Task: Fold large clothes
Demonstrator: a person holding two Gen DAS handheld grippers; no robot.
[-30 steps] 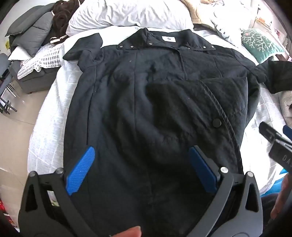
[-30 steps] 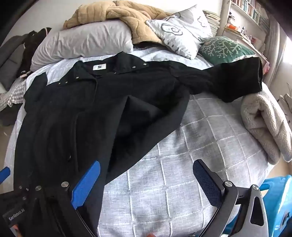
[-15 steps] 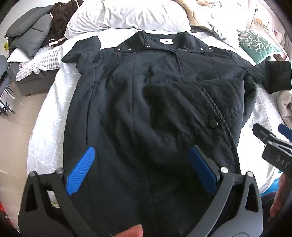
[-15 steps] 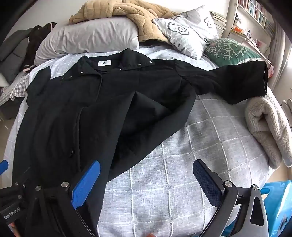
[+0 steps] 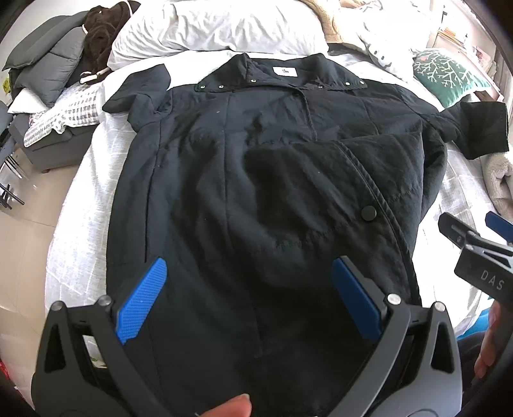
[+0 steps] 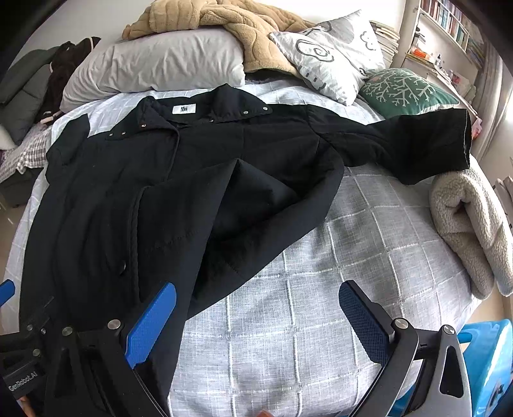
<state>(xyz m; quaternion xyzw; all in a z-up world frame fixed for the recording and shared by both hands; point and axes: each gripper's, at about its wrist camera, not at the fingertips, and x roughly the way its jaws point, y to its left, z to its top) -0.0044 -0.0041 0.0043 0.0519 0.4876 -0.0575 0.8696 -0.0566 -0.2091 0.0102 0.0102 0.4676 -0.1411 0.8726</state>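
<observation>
I see the black coat (image 5: 224,199) spread along the bed (image 6: 320,256), its collar (image 5: 282,73) up at the head edge beside the white pillow (image 5: 218,25), its hem down at the foot edge under my tools. 1 front panel (image 6: 231,205) is folded back over the body, showing a snap button (image 5: 368,213). The right sleeve (image 6: 416,141) stretches toward the bed's right edge, touching a rolled fleece blanket (image 6: 468,224). My left gripper (image 5: 248,298) hovers over the hem with its jaws spread wide, holding nothing. My right gripper (image 6: 256,324) is likewise released, 1 finger above the coat's edge, the other above the checked bedspread. A green cushion (image 6: 407,93) sits at the head-right corner.
</observation>
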